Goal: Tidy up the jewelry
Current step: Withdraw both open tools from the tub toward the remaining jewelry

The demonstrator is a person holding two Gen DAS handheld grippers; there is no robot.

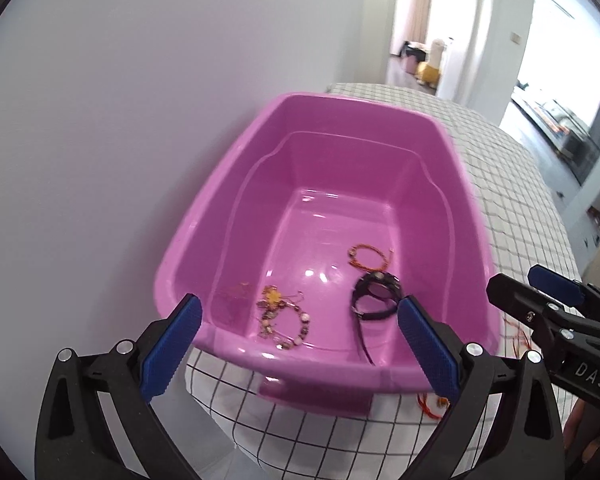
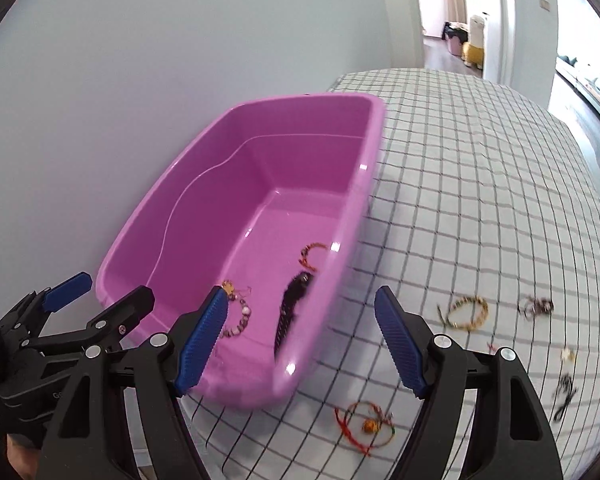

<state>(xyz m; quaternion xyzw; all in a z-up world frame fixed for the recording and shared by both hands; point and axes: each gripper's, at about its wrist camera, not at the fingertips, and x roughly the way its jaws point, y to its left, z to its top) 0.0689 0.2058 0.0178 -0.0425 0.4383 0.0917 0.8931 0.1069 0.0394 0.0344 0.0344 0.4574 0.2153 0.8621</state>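
Against the wall on a checked cloth (image 2: 480, 200) sits a pink tub (image 1: 228, 216), its near end towards both grippers. On the tub floor lie four pieces: a beaded bracelet (image 1: 290, 326) with a gold charm (image 1: 272, 298) at near left, a black watch (image 1: 374, 294) at near right with its strap running towards the near wall, and an orange cord bracelet (image 1: 370, 257) a little farther back on the right.

Over the tub's near rim the left gripper (image 1: 300, 344) points down into it, jaws spread wide with nothing between the blue pads (image 1: 172, 344). To its right the right gripper (image 2: 304, 344) hangs over the tub's right near corner and the cloth beside it; its jaws also stand well apart and hold nothing.

On the cloth right of the tub more jewelry lies loose. A red string bracelet (image 2: 364, 426) with a small gold bead is nearest, just beyond the tub's near right corner. Farther right are a gold-and-dark beaded bracelet (image 2: 466, 312) and, beyond it, a dark tangled piece (image 2: 536, 306), blurred. At the near right edge lie a small pale charm (image 2: 568, 355) and a black cord (image 2: 565, 396), both too blurred to tell more.
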